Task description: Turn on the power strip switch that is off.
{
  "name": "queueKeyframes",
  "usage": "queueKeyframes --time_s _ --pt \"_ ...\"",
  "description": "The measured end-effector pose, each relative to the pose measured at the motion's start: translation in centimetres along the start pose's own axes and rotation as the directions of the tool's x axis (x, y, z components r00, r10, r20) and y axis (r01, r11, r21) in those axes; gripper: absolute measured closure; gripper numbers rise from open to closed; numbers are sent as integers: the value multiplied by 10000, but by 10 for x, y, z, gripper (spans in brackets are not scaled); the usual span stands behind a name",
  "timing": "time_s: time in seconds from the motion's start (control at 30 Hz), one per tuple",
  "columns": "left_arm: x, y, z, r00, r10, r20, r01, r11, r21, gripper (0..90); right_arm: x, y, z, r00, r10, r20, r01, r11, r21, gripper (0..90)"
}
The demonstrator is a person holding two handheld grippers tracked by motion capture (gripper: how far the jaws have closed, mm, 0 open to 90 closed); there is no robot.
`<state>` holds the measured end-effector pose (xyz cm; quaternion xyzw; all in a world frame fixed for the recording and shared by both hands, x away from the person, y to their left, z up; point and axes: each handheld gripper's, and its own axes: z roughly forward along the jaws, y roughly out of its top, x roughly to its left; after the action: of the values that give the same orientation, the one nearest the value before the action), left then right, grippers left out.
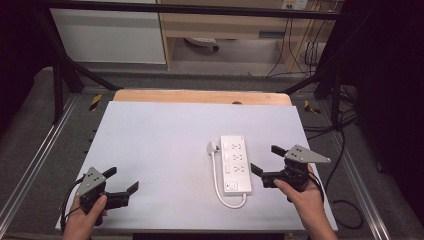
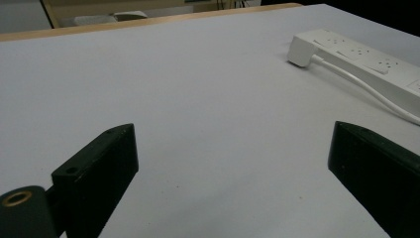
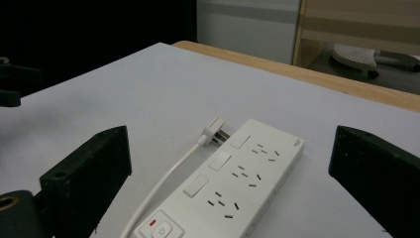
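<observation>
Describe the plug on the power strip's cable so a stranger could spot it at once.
Start at the white table and find the white power strip lying right of centre, beside the right gripper. Its cable loops from the near end along the left side. The plug is the small white block at the cable's far end, prongs bare.

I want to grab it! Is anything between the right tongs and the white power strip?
Nothing visible is. The right tongs stand open just beside the power strip, with bare white table between them.

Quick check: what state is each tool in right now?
Left tool: open, holding nothing, over bare table.
Right tool: open, holding nothing, beside the power strip.
</observation>
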<state>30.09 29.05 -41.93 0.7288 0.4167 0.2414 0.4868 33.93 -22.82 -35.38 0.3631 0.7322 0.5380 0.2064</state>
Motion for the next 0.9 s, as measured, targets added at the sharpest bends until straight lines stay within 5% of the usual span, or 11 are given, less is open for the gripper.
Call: queueKeyframes --time_s 0.5,0.9 --pt "0 -1 1 10000 26 62 -27 10000 78 54 2 15 18 9999 -62 -136 61 10000 -79 191" --pt "0 -1 1 10000 42 58 -42 9999 102 54 7 21 30 9991 -419 57 420 9989 -188 512"
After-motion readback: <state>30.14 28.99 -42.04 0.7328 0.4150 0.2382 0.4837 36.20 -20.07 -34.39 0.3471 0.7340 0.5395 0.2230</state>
